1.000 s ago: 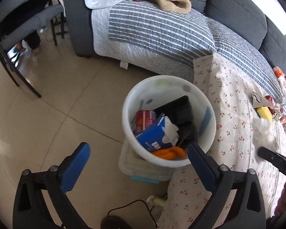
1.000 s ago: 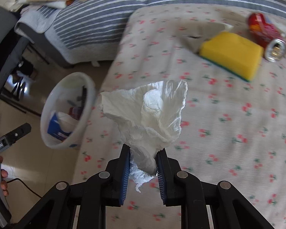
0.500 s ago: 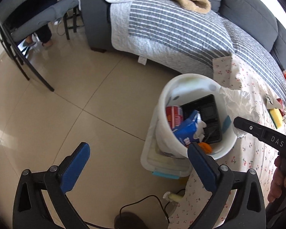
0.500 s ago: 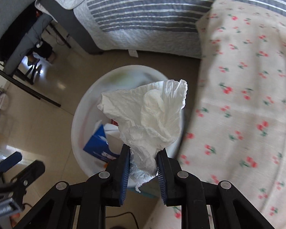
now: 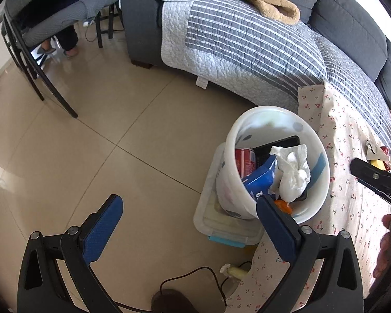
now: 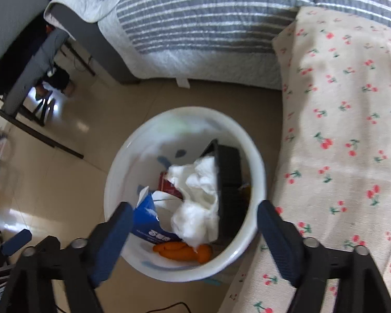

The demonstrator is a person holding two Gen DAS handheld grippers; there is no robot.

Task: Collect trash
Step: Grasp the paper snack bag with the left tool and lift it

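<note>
A white bin [image 6: 133, 161] stands on the floor beside the cherry-print table; it also shows in the left wrist view [image 5: 323, 193]. A crumpled white tissue [image 6: 198, 198] lies loose in it, on top of a blue carton [image 6: 146, 221], a red can [image 5: 243, 157], a black tray [image 6: 229, 172] and orange peel [image 6: 185, 250]. The tissue also shows in the left wrist view [image 5: 292, 172]. My right gripper [image 6: 193, 232] is open and empty, just above the bin. My left gripper [image 5: 187, 224] is open and empty over the floor, left of the bin.
The bin sits on a clear lidded box [image 5: 221, 229]. The cherry-print tablecloth [image 6: 338, 143] is on the right, with a yellow sponge [image 5: 376, 163] far along it. A striped sofa cover [image 5: 242, 44] lies behind, a chair [image 5: 39, 26] at the left, a cable [image 5: 195, 274] on the floor.
My right gripper has opened and let the tissue go; it now lies in the bin. The left gripper has drifted left, staying open.
</note>
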